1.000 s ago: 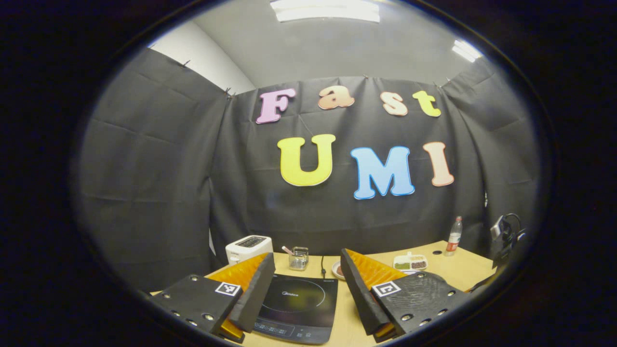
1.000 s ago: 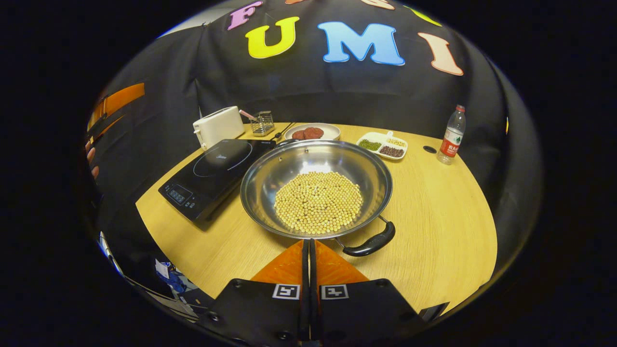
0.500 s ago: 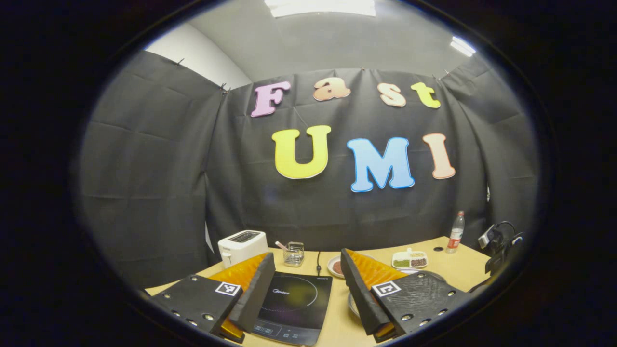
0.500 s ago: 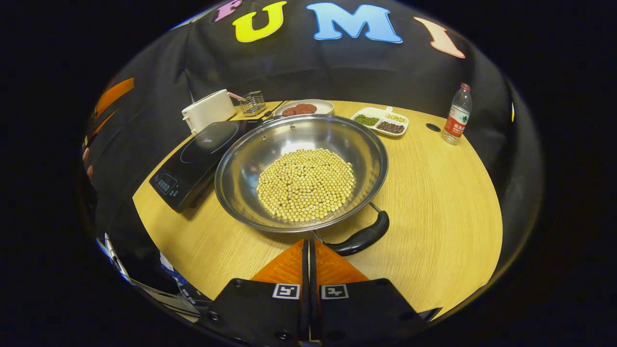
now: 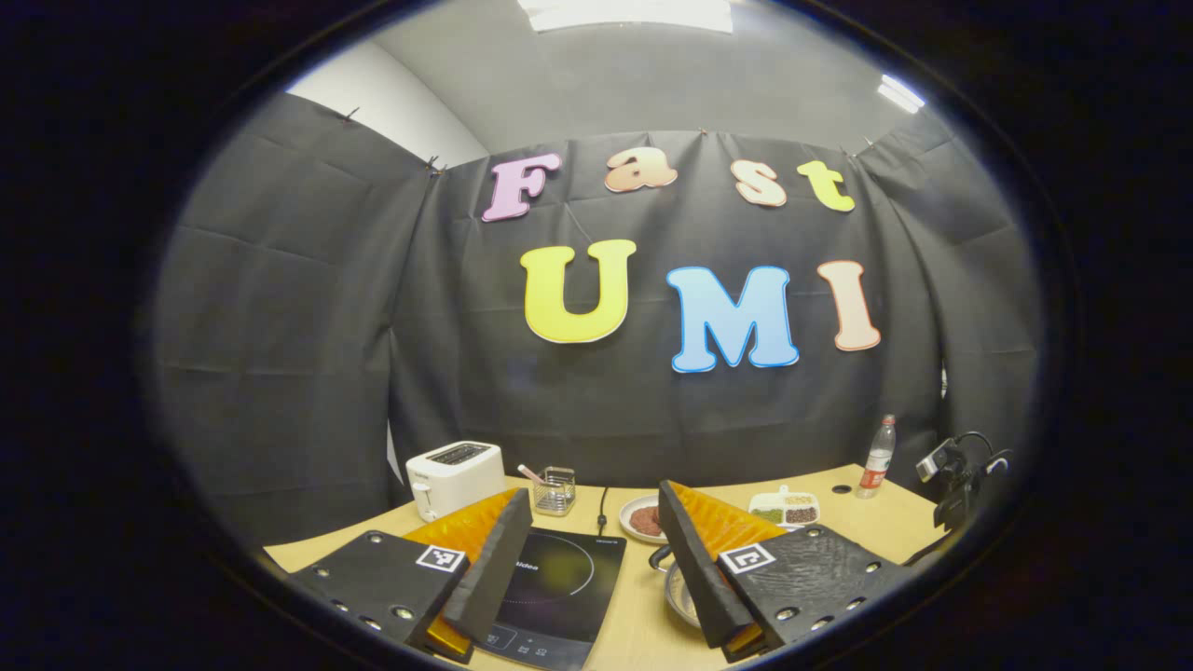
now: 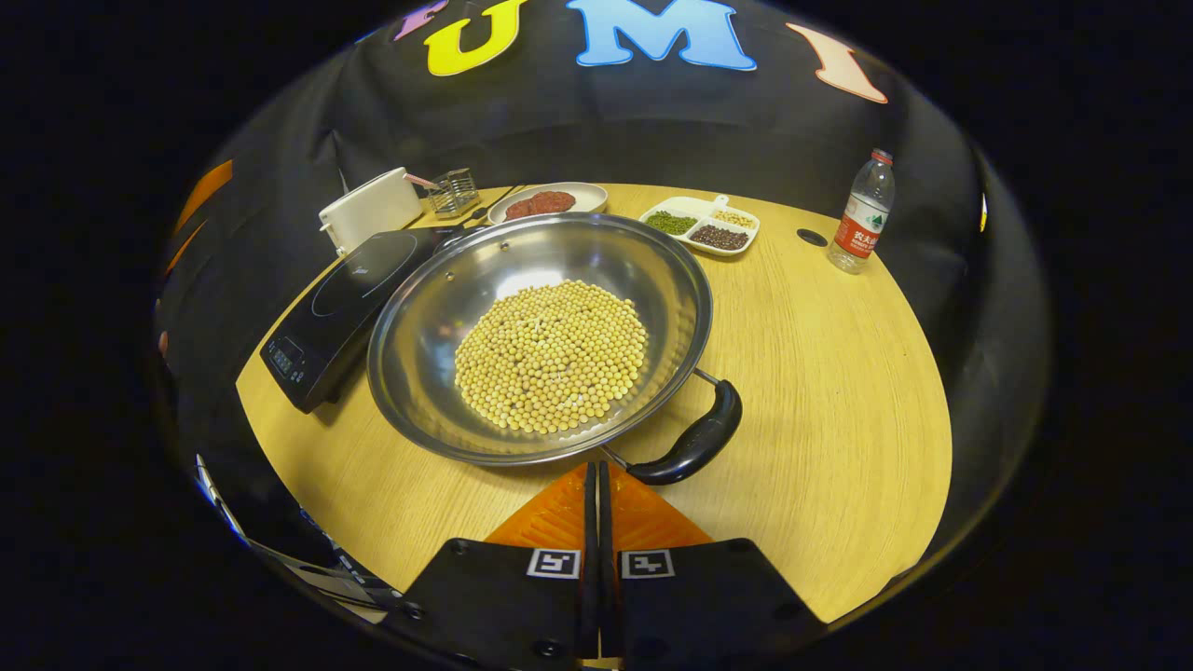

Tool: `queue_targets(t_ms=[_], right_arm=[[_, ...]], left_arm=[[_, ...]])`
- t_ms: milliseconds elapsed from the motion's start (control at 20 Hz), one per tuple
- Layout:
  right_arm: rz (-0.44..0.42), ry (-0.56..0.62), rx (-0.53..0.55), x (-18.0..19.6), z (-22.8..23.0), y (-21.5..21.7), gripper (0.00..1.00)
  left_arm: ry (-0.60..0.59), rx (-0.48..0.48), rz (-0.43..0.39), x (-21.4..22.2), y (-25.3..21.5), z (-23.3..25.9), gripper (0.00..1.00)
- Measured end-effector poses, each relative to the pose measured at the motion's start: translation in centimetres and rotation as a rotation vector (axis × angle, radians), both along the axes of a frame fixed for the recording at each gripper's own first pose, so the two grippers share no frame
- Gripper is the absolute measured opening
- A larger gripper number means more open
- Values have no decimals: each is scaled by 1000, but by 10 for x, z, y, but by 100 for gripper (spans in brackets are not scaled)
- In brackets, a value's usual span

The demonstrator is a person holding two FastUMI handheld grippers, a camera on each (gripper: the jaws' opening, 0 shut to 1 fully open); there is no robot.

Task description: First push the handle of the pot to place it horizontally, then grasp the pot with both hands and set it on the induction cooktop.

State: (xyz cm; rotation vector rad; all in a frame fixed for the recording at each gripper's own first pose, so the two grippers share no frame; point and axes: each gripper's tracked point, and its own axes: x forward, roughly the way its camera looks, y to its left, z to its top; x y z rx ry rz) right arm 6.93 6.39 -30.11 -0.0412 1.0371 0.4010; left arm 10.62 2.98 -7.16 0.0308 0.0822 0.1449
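A round wooden table (image 6: 820, 373) is set against black cloth walls, and the things on it are taken from left to right in the right gripper view: a white toaster (image 6: 370, 209) at the far left edge, the induction cooktop (image 6: 345, 298) in front of it, then the pot (image 6: 522, 270), a wide steel pan holding yellow beans (image 6: 552, 356), just beside the cooktop and partly overlapping its near corner from this angle; a plate (image 6: 559, 191) and a divided dish (image 6: 701, 224) lie behind it, and a water bottle (image 6: 861, 212) stands well apart at the right. The pot's black handle (image 6: 694, 444) is seen angled toward the near right, not yet horizontal. Compared with a second ago, the pot has come to look larger and has shifted leftward in that view, which suggests the right gripper (image 6: 597, 485) has been brought nearer; its fingers are pressed together with nothing between them, their tips just beside the handle's near end, contact uncertain. In the left gripper view the cooktop has slid lower left, and the left gripper (image 5: 592, 550) is held wide apart and empty above the cooktop. The push on the handle is judged to be about to begin
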Motion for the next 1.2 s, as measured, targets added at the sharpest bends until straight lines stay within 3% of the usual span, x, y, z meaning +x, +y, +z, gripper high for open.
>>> queue_targets(t_ms=[600, 1200], right_arm=[[-50, -20, -14, 53, -10, -35, 0], [-141, -58, -14, 102, -21, -53, 2]], left_arm=[[35, 23, 38, 6, -7, -14, 81], [94, 51, 26, 32, -21, -46, 81]])
